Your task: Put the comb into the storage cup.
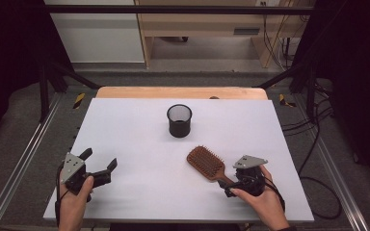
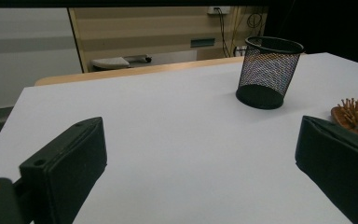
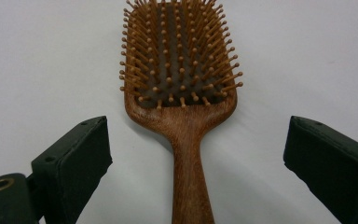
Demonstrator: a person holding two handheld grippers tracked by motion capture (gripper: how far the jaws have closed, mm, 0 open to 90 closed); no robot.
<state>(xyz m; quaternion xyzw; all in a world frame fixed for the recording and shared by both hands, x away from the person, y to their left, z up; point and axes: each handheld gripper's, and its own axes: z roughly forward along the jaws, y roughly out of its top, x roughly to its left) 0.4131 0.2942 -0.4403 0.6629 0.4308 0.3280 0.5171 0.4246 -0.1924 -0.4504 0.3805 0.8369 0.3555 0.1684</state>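
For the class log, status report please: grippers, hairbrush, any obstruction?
Left gripper open, empty. Right gripper open, jaws either side of hairbrush handle, not gripping. Brush flat, bristles up. Mesh cup stands apart; nothing in the way.

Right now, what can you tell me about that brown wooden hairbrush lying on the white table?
The brown wooden paddle hairbrush lies flat on the white table, bristles up. Its broad, rounded-rectangular head carries rows of wooden pins set in a dark cushion, and it narrows to a straight, grained handle. The handle runs between the open jaws of the right gripper, whose pads stand clear of it. The head points towards the black mesh cup, apart from it.
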